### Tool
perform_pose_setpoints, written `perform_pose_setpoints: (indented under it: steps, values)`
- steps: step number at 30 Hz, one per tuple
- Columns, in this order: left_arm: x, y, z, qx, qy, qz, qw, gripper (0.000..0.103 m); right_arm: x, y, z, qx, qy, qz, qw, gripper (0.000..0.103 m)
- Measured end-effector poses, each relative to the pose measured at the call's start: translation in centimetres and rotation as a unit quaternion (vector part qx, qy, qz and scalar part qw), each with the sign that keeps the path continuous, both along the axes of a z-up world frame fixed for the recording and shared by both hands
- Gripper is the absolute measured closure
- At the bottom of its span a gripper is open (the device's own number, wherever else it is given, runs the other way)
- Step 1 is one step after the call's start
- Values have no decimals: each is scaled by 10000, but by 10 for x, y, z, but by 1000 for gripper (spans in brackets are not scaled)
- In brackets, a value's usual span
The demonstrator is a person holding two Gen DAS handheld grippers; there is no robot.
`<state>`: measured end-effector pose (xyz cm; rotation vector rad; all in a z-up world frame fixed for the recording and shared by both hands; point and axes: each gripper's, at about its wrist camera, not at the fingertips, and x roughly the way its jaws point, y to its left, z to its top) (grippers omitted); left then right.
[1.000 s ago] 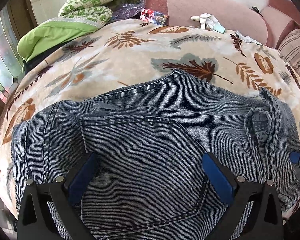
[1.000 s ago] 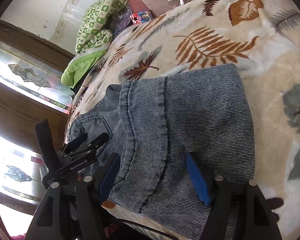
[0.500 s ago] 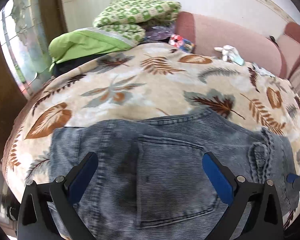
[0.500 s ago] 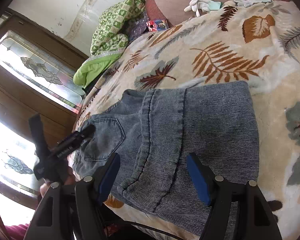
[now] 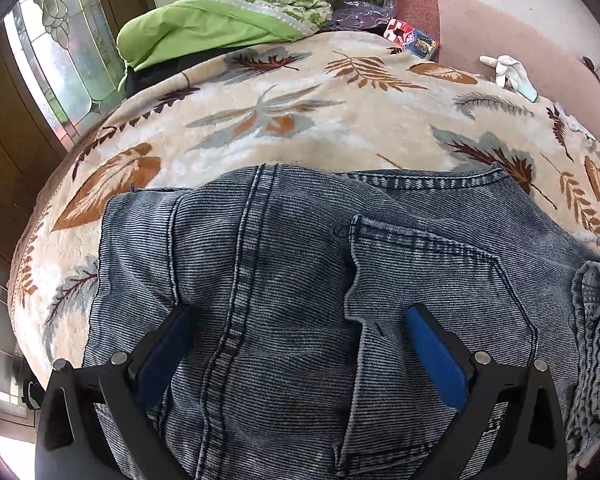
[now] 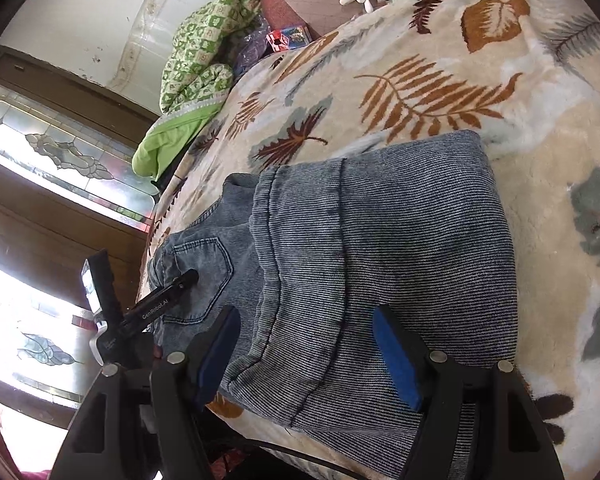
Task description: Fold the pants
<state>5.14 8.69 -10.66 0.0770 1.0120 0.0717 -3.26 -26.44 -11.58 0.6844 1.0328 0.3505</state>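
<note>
Pants sit at the near edge of the leaf-print blanket, already folded: in the right wrist view the leg end lies doubled over the seat, its hem crossing just past the back pocket.

Change over the last second: the left gripper has slid sideways toward the waistband end. The pocket that was centred between its fingers now sits to the right, and the centre seam is in the middle. A ridge of slack has bunched up at the pocket's left edge. The right gripper has barely moved over the folded leg end.

Both grippers are spread wide, nothing pinched; fingers are low over the denim, contact can't be confirmed.

Read: looks like the left one is lining up on the waist end for the next fold across, or smoothing. That ridge needs flattening first or it gets locked into the fold.

Beyond the blanket: green quilt at the far left corner, white glove and a small box by the pink sofa back.
</note>
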Motion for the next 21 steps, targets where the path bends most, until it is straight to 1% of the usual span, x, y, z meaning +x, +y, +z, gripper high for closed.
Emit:
perform_pose_setpoints:
  steps: [5, 13, 21]
  values:
    - [-1, -1, -2, 36, -61, -25, 10000, 0, 1, 5, 0, -126, 0, 34, 9999, 31]
    - [-1, -1, 1, 26, 41, 59, 10000, 0, 0, 3, -1, -108, 2, 31, 9999, 31]
    - [-3, -1, -1, 40, -3, 9, 10000, 0, 0, 4, 0, -120, -1, 40, 9999, 31]
